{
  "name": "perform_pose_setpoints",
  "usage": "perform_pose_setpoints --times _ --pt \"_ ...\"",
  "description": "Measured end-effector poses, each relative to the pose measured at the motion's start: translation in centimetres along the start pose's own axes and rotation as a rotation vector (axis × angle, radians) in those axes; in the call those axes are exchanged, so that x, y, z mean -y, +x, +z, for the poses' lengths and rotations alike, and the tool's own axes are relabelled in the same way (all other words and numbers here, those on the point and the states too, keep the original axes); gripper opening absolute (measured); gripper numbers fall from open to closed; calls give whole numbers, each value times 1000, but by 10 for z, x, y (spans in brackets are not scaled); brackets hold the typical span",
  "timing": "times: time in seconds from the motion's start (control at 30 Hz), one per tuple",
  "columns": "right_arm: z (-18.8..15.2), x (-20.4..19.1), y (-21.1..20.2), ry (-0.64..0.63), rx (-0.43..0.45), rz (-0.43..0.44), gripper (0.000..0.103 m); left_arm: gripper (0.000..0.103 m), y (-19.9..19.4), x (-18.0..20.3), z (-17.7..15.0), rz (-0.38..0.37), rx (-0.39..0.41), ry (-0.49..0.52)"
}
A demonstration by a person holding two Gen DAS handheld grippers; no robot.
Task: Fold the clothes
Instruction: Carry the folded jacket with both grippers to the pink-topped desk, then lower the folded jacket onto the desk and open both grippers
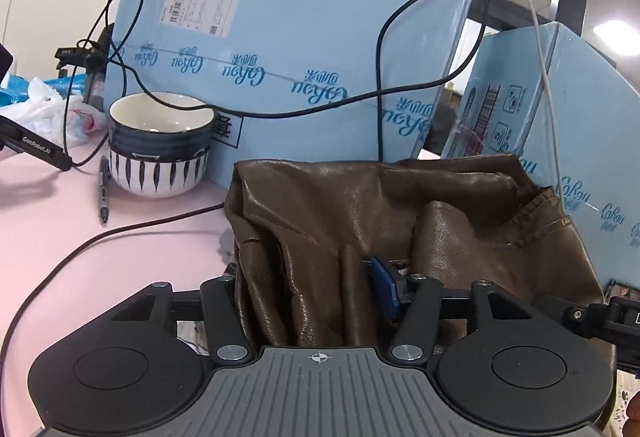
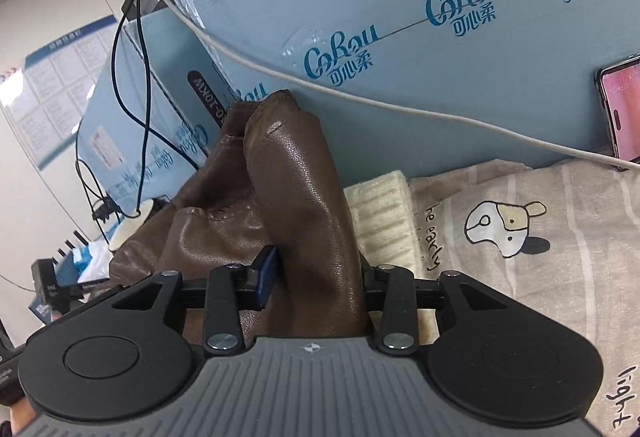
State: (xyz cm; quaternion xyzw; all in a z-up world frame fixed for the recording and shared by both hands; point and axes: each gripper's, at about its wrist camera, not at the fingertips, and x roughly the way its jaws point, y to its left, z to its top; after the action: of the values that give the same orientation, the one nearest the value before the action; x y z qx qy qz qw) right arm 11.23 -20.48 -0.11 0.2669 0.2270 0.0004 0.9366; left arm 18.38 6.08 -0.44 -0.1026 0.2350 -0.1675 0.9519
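A brown leather garment point(image 1: 360, 221) is bunched up and lifted in front of the blue boxes. My left gripper point(image 1: 320, 289) is shut on a thick fold of it; one blue pad point(image 1: 384, 285) shows, the other finger is hidden under leather. In the right wrist view the same garment point(image 2: 296, 197) rises between the fingers of my right gripper point(image 2: 316, 277), which is shut on a fold; its left blue pad point(image 2: 268, 269) presses the leather. The right gripper's body also shows at the right edge of the left wrist view point(image 1: 600, 313).
Large light-blue cartons point(image 1: 304, 49) stand close behind. Two stacked bowls point(image 1: 160, 145), a pen point(image 1: 103, 189) and black cables point(image 1: 120, 233) lie on the pink table point(image 1: 48, 237). A beige printed cloth point(image 2: 540, 237), a cream knit point(image 2: 384, 213) and a phone point(image 2: 620, 109) lie on the right.
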Motion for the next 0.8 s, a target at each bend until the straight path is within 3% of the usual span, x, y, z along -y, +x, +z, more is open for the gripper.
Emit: perform_pose_setpoints --times 0.13,0.4,0.63,0.8 --pt "1 0 -2 -31 -4 19 44 78 -10 -2 -2 24 50 -23" --pt "-9 -13 -24 -142 43 24 81 100 -42 6 4 52 109 -23" --pt "-7 -13 -62 -158 69 53 92 103 -96 15 -4 86 187 -76" --pt "-11 -10 -89 -184 31 61 97 103 -128 35 -24 90 199 -40"
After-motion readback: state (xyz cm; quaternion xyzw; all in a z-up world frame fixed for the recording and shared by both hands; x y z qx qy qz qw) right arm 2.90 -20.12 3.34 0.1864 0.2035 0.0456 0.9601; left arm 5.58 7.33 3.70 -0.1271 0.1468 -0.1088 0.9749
